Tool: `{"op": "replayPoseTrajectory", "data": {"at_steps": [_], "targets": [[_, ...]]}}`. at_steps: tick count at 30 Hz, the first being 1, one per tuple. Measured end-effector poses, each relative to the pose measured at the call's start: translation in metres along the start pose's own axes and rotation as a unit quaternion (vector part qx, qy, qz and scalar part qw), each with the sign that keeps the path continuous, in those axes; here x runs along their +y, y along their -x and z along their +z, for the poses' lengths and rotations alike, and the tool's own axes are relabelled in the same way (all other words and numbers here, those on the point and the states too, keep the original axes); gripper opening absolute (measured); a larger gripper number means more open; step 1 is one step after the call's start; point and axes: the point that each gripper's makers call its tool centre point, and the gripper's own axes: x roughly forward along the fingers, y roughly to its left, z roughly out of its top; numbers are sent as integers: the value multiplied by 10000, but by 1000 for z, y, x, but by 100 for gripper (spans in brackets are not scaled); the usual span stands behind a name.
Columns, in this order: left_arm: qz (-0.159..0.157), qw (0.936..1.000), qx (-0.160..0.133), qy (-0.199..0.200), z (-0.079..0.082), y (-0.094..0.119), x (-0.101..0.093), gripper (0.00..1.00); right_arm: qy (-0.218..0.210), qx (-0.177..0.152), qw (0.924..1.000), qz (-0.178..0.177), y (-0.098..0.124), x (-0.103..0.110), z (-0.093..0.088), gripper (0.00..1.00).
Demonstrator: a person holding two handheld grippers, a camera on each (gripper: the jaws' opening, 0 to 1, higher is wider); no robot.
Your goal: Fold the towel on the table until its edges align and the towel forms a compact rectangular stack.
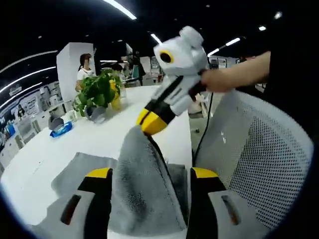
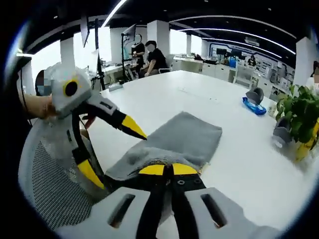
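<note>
— Left gripper view: what is being held?
— The grey towel point(image 1: 144, 194) is being lifted off the white table point(image 1: 94, 139); the left gripper point(image 1: 149, 186) is spread wide around it, while the right gripper point(image 1: 149, 124) is pinching its raised edge.

— And the right gripper view?
— The right gripper point(image 2: 168, 170) is being kept closed on the towel point(image 2: 184, 137); the left gripper point(image 2: 115, 152) is being held wide apart.

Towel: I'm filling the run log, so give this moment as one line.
towel: raised fold, rest flat on table | right gripper: shut on towel | left gripper: open, jaws astride fold
</note>
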Motion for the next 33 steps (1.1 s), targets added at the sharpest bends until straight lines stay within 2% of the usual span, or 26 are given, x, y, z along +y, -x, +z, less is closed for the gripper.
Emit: {"op": "replayPoseTrajectory", "data": {"at_steps": [1,3,4,5,6,7,10,12,13,14,15,16,17,18,19,20,21,22,23,24,25,27,28,29,31,33], "targets": [[18,9996,176,-221,-5,-5,-3,79,-7,8,10000,3,-1,2,2,0],[373,9954,636,-611,-19,-15,1,81,-31,25,10000,8,-2,5,6,0],[513,9923,795,-803,-24,-19,4,78,-140,36,9999,-18,-2,5,8,0],[709,9892,984,-821,-30,-19,7,74,-213,33,9998,-38,-2,5,10,0],[602,9887,1040,-893,-33,-23,3,72,-350,39,9994,-34,-1,7,11,0],[775,9871,1111,-852,-35,-23,7,71,-492,43,9988,-49,1,7,12,0],[864,9789,1409,-1203,-43,-18,14,58,-683,92,9975,-159,6,3,8,0],[751,9750,1570,-1381,-49,-11,15,44,-852,172,9960,-207,10,-2,-1,0],[577,9728,1697,-1467,-55,-2,12,35,-898,204,9956,-193,11,-4,-5,0],[277,9707,1776,-1597,-59,1,5,17,-953,372,9947,-109,11,-3,-16,0],[239,9698,1907,-1498,-64,9,4,11,-916,570,9942,-10,12,-1,-26,0],[132,9670,1975,-1606,-66,15,2,10,-806,774,9936,159,11,2,-37,0],[-35,9636,1909,-1872,-66,17,-3,9,-716,1006,9916,391,10,9,-50,0],[-246,9578,1968,-2082,-70,20,-10,6,-550,1150,9909,422,10,10,-59,0],[-484,9540,1945,-2230,-75,21,-21,7,-266,1411,9881,558,9,13,-72,0],[-525,9493,1999,-2368,-80,22,-25,7,-55,1623,9845,662,9,15,-82,0],[-753,9403,2072,-2592,-88,22,-34,7,341,1819,9795,792,9,18,-93,0],[-923,9355,2119,-2673,-94,20,-41,7,620,1971,9738,944,8,21,-100,0],[-955,9327,2210,-2684,-97,19,-43,7,892,2140,9647,1250,7,31,-110,0],[-958,9324,2239,-2671,-98,18,-42,7,982,2264,9605,1284,5,32,-116,0],[-954,9329,2231,-2660,-96,18,-41,7,1227,2434,9531,1313,2,32,-125,0],[-1049,9422,2139,-2354,-93,18,-42,8,1806,2467,9442,1228,-4,25,-131,1],[-1172,9458,2051,-2228,-93,20,-44,10,1982,2643,9328,1439,-2,30,-140,2],[-1191,9452,2025,-2269,-94,23,-42,13,2054,2724,9276,1524,2,32,-146,5],[-1404,9411,1905,-2414,-95,36,-45,17,2633,2626,9131,1669,10,33,-150,11],[-1383,9432,1851,-2389,-96,48,-43,24,2977,2454,9078,1642,20,29,-150,13]]}}
